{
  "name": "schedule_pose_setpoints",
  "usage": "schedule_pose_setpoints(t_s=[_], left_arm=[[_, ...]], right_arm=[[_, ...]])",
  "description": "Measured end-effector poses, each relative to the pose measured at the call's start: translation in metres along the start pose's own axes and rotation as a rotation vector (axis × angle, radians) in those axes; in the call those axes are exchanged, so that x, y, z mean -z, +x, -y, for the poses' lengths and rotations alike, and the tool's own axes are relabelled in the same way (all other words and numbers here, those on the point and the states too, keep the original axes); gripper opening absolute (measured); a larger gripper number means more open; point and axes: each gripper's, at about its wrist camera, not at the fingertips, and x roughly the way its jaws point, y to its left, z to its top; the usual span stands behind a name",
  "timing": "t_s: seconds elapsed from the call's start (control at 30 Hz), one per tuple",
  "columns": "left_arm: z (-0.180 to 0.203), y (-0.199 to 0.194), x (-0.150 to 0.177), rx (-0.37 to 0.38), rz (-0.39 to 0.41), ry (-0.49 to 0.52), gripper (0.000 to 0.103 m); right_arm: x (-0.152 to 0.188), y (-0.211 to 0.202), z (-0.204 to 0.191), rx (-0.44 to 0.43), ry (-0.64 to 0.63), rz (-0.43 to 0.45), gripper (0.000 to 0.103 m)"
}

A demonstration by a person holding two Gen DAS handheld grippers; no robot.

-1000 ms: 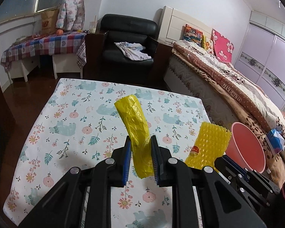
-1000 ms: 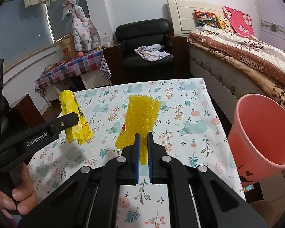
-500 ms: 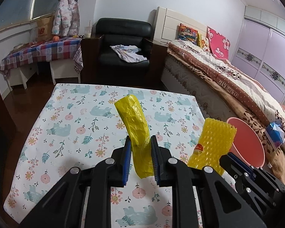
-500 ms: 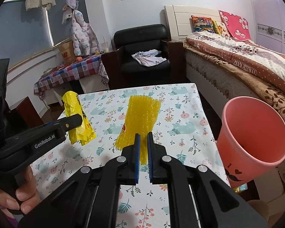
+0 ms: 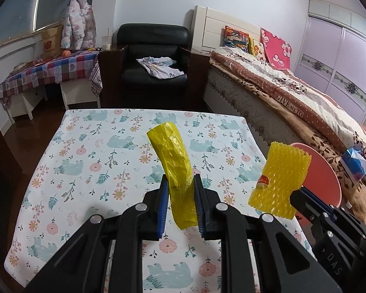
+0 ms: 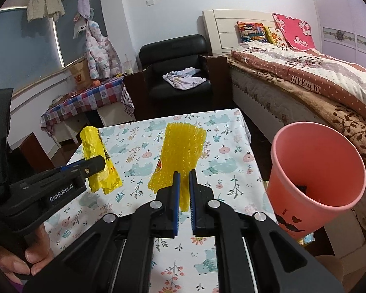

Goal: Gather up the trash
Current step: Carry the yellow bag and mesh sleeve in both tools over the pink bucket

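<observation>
Left gripper (image 5: pixel 181 190) pinches yellow plastic wrapper (image 5: pixel 174 156), right gripper (image 6: pixel 183 183) clamps yellow foam net (image 6: pixel 181 151); I should release each squarely over pink bin (image 6: pixel 317 171) beyond table's (image 6: pixel 227 168) right edge.

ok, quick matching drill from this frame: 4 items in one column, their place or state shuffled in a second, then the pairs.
Items:
1. yellow bag
2. foam net
3. pink bin
4. white cloth

Place or state:
A. lying on the black armchair
B. held up in the right gripper
C. standing off the right edge of the table
D. held up in the left gripper

Pairs: 1-D, 2-B, 3-C, 4-A
</observation>
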Motion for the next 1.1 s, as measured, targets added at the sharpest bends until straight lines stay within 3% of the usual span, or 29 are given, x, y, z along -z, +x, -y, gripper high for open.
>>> schedule_pose_setpoints(t_s=[0.73, 1.1], left_arm=[[0.046, 0.002, 0.005, 0.024, 0.03, 0.116, 0.019], [0.065, 0.007, 0.004, 0.053, 0.03, 0.157, 0.019]], right_arm=[[0.003, -0.012, 0.042, 0.056, 0.082, 0.035, 0.007], [0.001, -0.023, 0.074, 0.133, 0.133, 0.076, 0.008]])
